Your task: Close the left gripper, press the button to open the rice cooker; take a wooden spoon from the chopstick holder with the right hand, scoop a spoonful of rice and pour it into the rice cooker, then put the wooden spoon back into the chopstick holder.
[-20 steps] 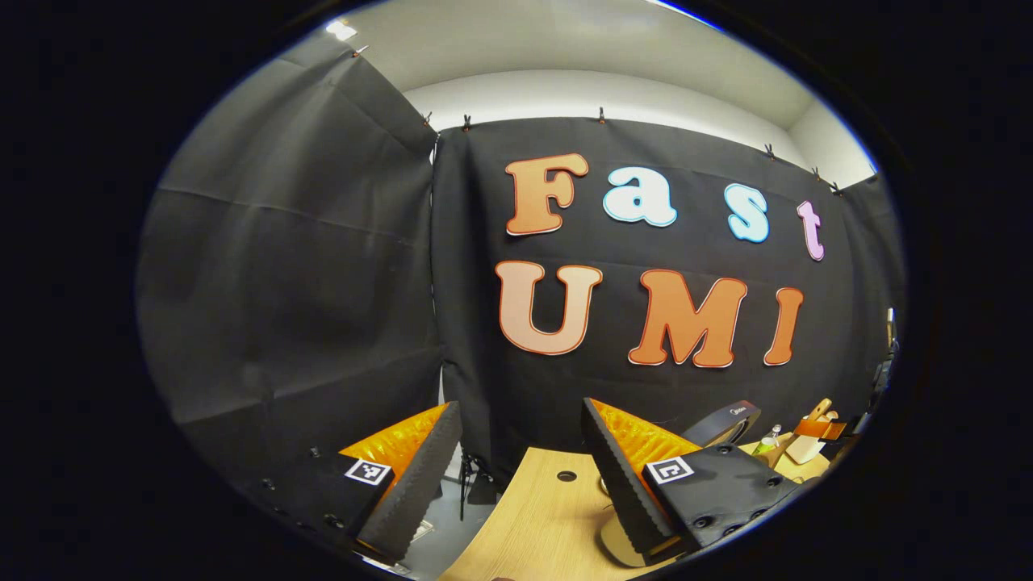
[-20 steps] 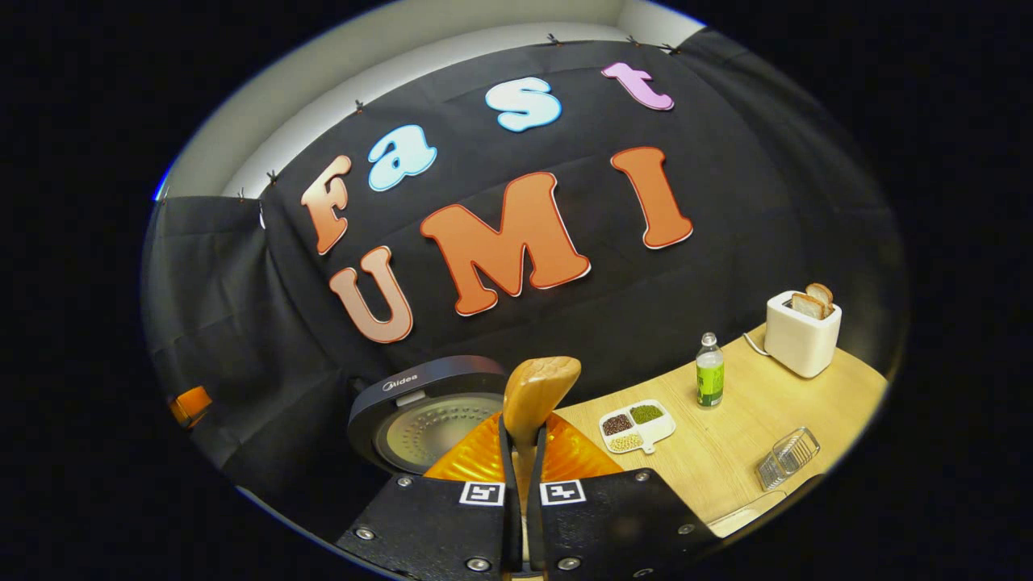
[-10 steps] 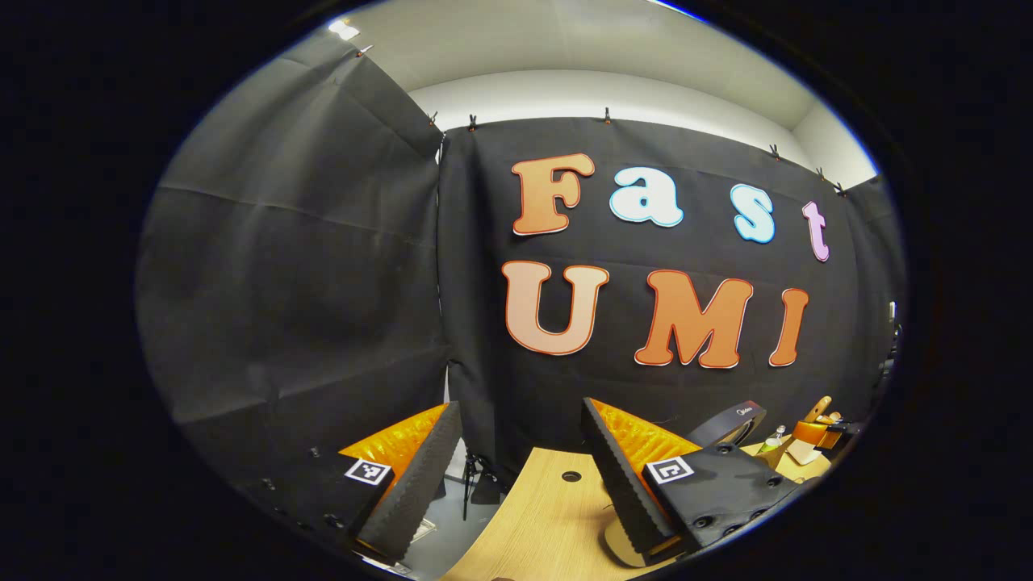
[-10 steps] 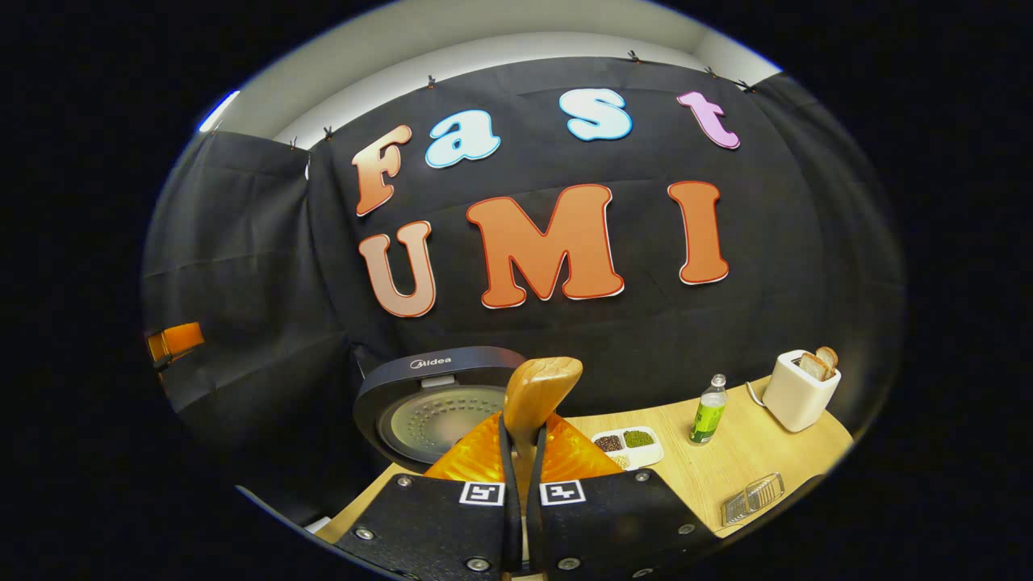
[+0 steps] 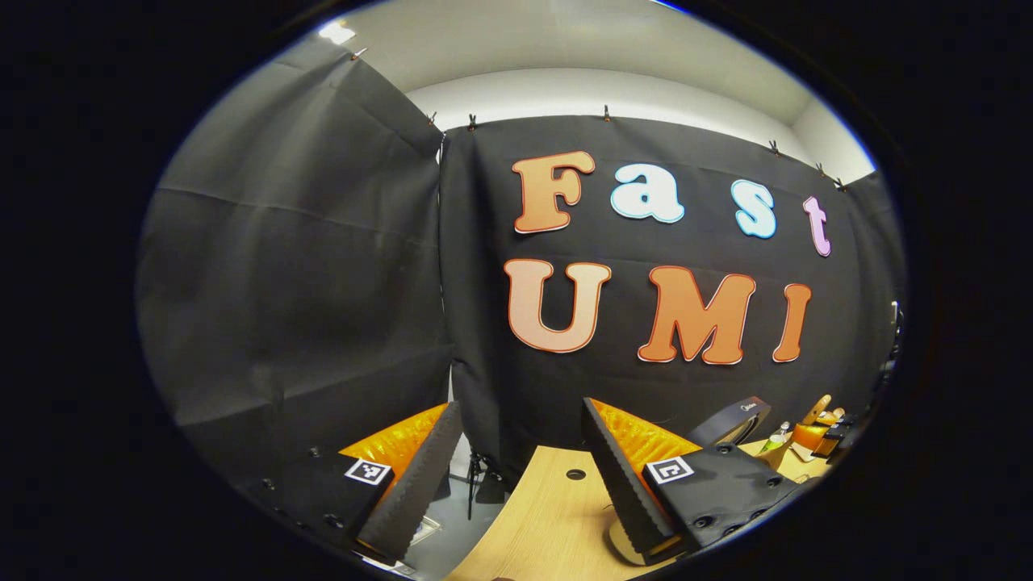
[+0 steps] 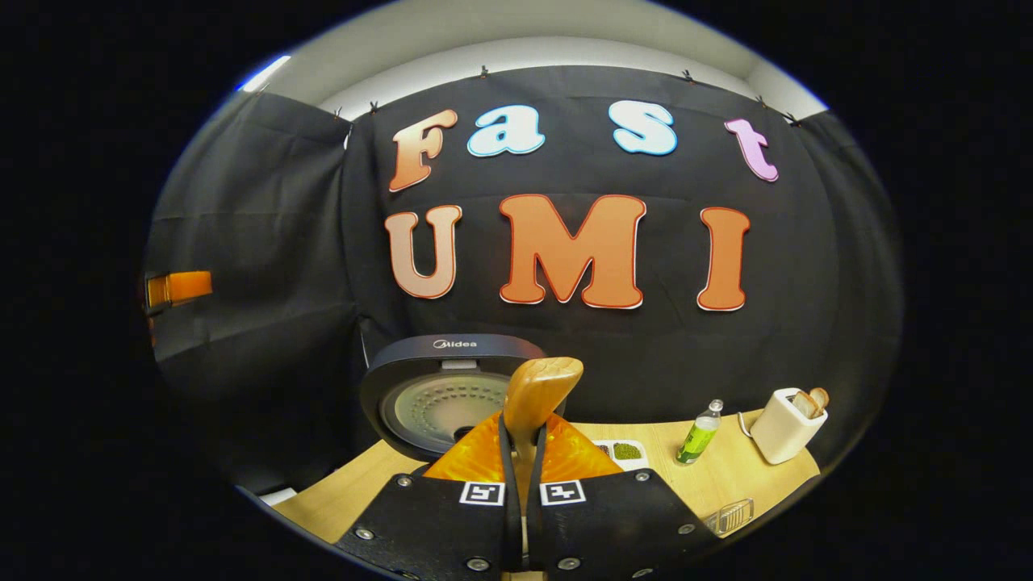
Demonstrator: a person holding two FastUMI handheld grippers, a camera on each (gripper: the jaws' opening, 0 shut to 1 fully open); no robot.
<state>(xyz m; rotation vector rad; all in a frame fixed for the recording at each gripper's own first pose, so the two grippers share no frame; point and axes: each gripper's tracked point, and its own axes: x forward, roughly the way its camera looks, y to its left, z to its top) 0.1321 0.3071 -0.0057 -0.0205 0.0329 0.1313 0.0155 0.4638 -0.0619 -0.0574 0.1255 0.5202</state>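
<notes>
**Wooden spoon held upright, cooker lid already up**

Wood is what I have in my right gripper (image 6: 520, 452): the fingers are pressed narrow on the neck of the light-brown wooden spoon (image 6: 539, 391), with its bowl standing upright just above the tips. In front of it, on the pale wooden worktop (image 6: 726, 476), the dark round rice cooker (image 6: 448, 387) has its lid raised, the perforated metal inner face turned toward me. A white divided dish of grains (image 6: 625, 452) sits just right of the spoon, then a small green-labelled bottle (image 6: 698, 436) and a white toaster with bread slices (image 6: 783, 424) farther right.

I judge the spoon light and rigid, so it will not flex. But smooth wood in a narrow pinch can twist, and a loaded bowl would lever against the grip. I would keep the hold close below the bowl and tip slowly when pouring. I cannot tell whether the bowl carries any rice.

My left gripper (image 5: 516, 476) has its fingers spread wide and holds nothing, over the worktop's left edge, well apart from the cooker.

Against half a second ago, the right gripper view has levelled and swung left: the cooker lid now sits higher and nearer centre, and the toaster and bottle have dropped toward the rim. The left gripper view has barely shifted.
</notes>
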